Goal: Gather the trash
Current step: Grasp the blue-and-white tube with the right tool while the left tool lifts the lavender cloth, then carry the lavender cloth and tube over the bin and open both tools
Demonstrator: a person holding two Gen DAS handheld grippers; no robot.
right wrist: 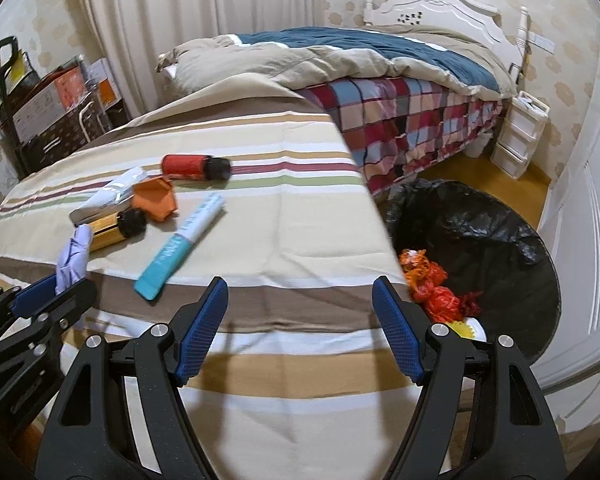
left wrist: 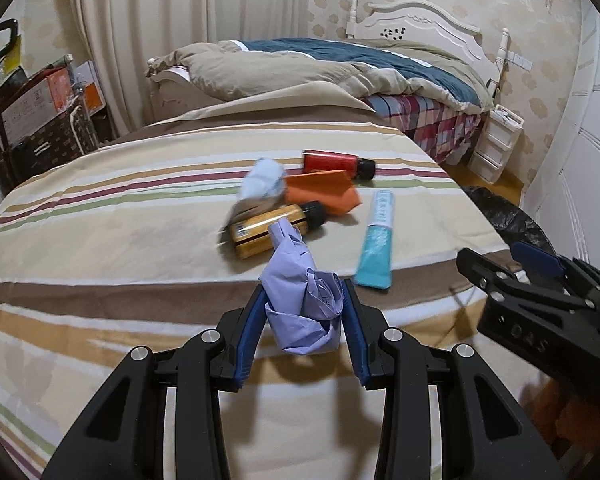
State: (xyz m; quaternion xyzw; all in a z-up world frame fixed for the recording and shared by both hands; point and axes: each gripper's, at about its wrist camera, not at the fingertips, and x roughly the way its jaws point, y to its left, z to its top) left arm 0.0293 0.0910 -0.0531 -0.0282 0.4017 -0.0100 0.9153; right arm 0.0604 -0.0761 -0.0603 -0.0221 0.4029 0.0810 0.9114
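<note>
Your left gripper (left wrist: 304, 304) pinches the crumpled lilac paper (left wrist: 300, 300) above the striped bedspread (left wrist: 120, 220), your right gripper (right wrist: 300, 320) gapes empty, and that light, seemingly off-centre wad could slip out before reaching the black-lined bin (right wrist: 480, 232).

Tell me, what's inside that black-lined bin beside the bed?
Inside the bin lie crumpled orange and red wrappers and something yellow and white. The right gripper, open, hides part of them, and whatever lies beneath cannot be seen.
</note>
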